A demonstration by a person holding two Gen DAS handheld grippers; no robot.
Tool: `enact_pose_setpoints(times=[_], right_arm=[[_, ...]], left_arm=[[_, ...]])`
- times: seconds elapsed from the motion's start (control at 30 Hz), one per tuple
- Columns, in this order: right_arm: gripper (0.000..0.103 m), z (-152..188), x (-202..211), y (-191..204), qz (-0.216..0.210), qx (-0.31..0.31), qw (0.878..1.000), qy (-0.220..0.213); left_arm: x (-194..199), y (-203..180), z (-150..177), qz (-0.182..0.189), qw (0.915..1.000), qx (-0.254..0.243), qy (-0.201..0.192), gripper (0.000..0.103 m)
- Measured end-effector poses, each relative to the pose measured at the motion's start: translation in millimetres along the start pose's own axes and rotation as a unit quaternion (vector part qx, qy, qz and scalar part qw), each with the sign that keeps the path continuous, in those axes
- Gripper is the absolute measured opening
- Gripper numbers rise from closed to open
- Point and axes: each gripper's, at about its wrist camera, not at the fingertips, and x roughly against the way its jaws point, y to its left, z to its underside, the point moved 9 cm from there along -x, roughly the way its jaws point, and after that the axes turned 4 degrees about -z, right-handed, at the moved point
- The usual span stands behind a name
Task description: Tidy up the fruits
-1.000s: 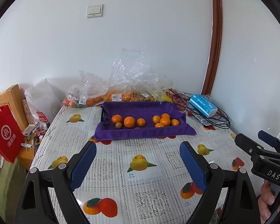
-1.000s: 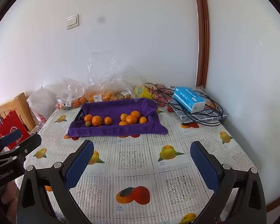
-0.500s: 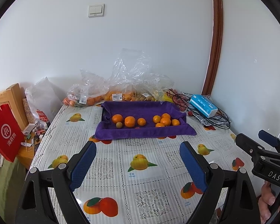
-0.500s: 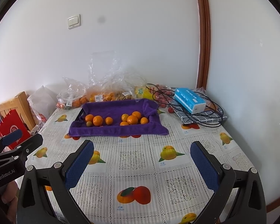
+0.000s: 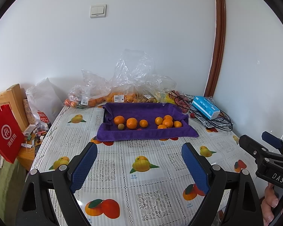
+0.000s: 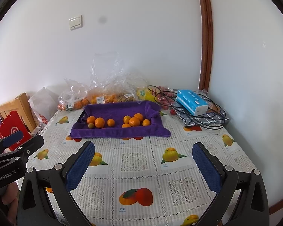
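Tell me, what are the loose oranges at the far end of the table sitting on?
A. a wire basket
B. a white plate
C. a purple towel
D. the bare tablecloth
C: the oranges lie in two small clusters on the purple towel, which is draped over a tray.

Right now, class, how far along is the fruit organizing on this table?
Done: nine fruits lie on the purple towel-lined tray, four on its left, five clustered on its right. In hand: nothing; the left gripper and right gripper are open, short of the tray. Left: the clear plastic bags of fruit behind the tray look untouched.
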Motion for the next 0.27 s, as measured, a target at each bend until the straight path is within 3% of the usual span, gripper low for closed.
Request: enact_pose_setpoints(times=[0.27], right_arm=[[0.102,-2.2,3.0,4.0,-0.002,0.003,1.000,-0.003]], left_arm=[[1.1,1.4,-1.1,-0.003,1.0000,-0.004,-0.005,0.091]])
